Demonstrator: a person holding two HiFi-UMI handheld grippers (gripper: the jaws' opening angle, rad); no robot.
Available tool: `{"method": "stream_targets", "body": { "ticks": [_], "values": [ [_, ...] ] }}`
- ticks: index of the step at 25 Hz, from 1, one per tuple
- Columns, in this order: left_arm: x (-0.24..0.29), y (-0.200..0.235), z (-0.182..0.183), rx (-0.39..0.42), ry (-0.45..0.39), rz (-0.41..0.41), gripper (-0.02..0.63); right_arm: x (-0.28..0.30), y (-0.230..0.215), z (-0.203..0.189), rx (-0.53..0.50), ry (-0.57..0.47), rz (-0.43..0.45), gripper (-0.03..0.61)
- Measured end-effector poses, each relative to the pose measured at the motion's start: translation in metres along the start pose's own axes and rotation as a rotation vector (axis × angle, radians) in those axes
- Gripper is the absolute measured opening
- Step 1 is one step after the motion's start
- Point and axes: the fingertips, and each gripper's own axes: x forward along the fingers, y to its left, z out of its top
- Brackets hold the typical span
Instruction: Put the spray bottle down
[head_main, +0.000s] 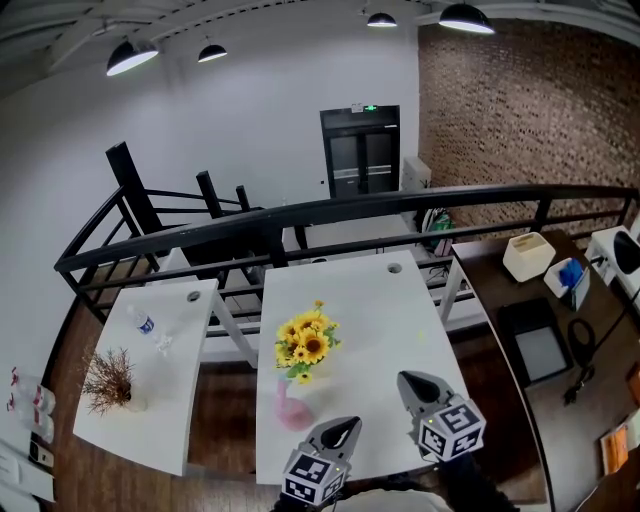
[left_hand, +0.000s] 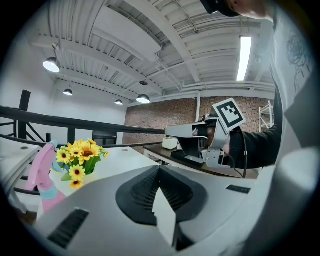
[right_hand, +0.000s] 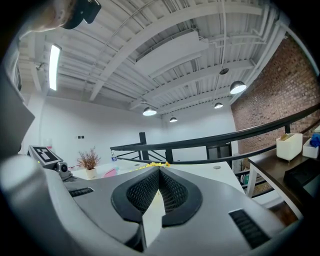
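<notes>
A pink bottle (head_main: 290, 408) with a pale blue band (left_hand: 42, 172) stands on the near white table (head_main: 390, 320), right beside a bunch of sunflowers (head_main: 308, 342). I cannot tell whether it is the spray bottle or the flowers' vase. My left gripper (head_main: 345, 428) hangs just to the right of it, shut and holding nothing (left_hand: 159, 167). My right gripper (head_main: 408, 380) is further right over the same table, also shut and empty (right_hand: 159, 170). It also shows side-on in the left gripper view (left_hand: 200, 137).
A second white table (head_main: 150, 400) at the left carries a clear water bottle (head_main: 143, 322) and a dried plant (head_main: 110, 380). A black railing (head_main: 300, 215) runs behind both tables. A dark bench (head_main: 540, 340) with a white box (head_main: 528, 255) stands at the right.
</notes>
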Motion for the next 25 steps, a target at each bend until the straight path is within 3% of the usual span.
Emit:
{"method": "stream_targets", "body": {
  "ticks": [25],
  "values": [
    [0.0015, -0.0033, 0.0058, 0.005, -0.003, -0.011, -0.009, -0.0023, -0.0037, 0.0007, 0.0, 0.006, 0.001, -0.021]
  ]
}}
